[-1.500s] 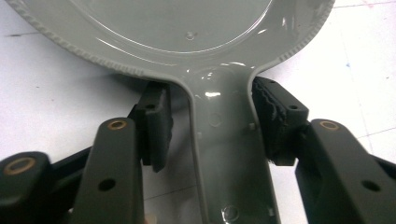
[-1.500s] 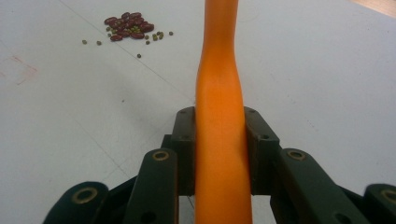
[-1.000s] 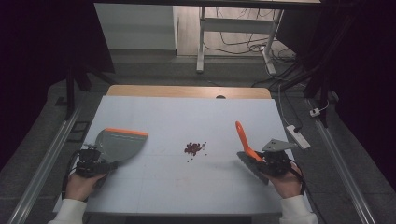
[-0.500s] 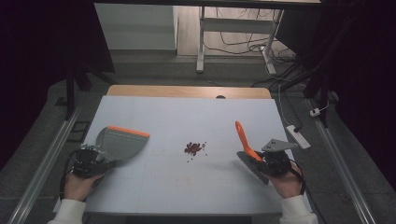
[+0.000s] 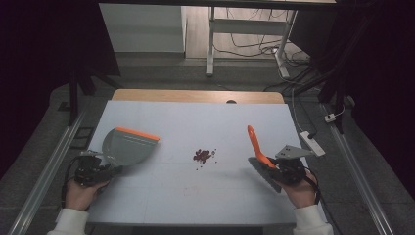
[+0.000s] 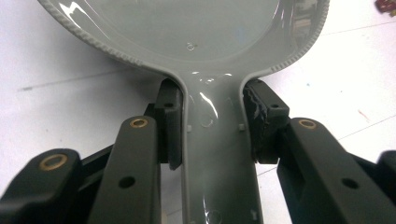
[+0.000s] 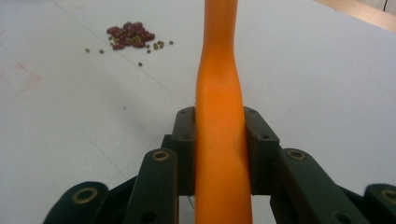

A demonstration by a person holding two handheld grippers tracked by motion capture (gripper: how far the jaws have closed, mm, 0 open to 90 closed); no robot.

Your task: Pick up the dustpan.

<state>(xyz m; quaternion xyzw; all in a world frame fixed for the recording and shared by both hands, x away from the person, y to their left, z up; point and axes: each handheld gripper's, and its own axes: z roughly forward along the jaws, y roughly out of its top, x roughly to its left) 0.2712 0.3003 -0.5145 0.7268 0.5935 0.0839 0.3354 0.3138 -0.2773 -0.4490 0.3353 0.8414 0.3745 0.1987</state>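
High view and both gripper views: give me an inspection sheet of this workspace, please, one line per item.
Surface: white table top, wooden strip at the far edge.
Job's things: grey dustpan with orange lip at left; orange-handled brush at right; small pile of red and green beans between them.
Clutter: white power strip at the right edge.
Grippers: left gripper clamps the dustpan handle; right gripper clamps the brush handle.
Cables: loose wires on the floor beyond.
Surroundings: dark, desk legs behind.

White power strip (image 5: 311, 143) lay at table's right edge; black cables (image 5: 247, 45) trailed across floor w/ white desk frame (image 5: 211, 44).
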